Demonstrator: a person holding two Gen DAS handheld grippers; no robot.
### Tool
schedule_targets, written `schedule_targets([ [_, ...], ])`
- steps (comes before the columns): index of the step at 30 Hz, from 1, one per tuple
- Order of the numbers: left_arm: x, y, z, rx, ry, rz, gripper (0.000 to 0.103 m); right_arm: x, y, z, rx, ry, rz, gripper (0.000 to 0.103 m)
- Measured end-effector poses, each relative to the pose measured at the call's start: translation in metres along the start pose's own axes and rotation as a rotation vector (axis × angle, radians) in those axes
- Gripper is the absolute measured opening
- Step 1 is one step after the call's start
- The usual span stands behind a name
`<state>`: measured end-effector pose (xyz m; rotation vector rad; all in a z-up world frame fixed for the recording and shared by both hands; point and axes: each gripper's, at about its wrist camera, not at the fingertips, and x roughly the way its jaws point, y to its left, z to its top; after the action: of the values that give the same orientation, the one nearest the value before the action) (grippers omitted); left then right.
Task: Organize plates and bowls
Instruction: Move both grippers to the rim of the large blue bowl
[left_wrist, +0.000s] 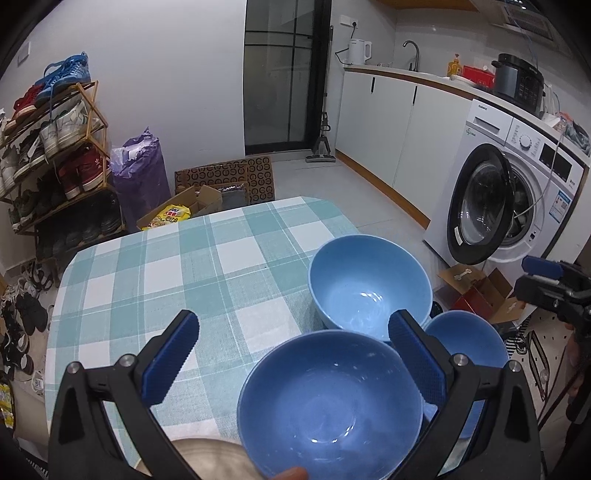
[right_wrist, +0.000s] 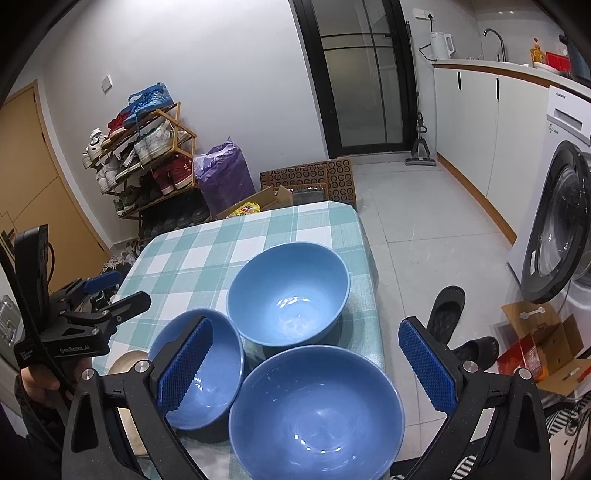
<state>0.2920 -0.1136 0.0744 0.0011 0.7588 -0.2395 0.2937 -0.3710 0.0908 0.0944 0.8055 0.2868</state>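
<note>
Three blue bowls stand on the checked tablecloth near its right edge. My left gripper is open above the closest bowl, the smaller one, without touching it. The far bowl stands behind it. The third, large bowl lies under my open right gripper, whose left finger hangs over the smaller bowl. A beige plate lies left of the smaller bowl, partly hidden. Each gripper shows in the other view: right gripper, left gripper.
A washing machine with its door open stands to the right, beside white cabinets. Black slippers and an open cardboard box lie on the floor by the table's right side. A shoe rack and purple bag stand behind the table.
</note>
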Motion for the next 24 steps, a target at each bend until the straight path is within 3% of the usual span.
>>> schedule_targets([
  [15,0.059,-0.003,0.009,-0.065,0.071,0.021,0.103,0.042,-0.034,0.003,0.025,0.091,-0.037,0.102],
  [24,0.084,-0.012,0.011,-0.047,0.113,0.007,0.103,0.065,-0.045,-0.002,0.039,0.134,-0.057,0.102],
])
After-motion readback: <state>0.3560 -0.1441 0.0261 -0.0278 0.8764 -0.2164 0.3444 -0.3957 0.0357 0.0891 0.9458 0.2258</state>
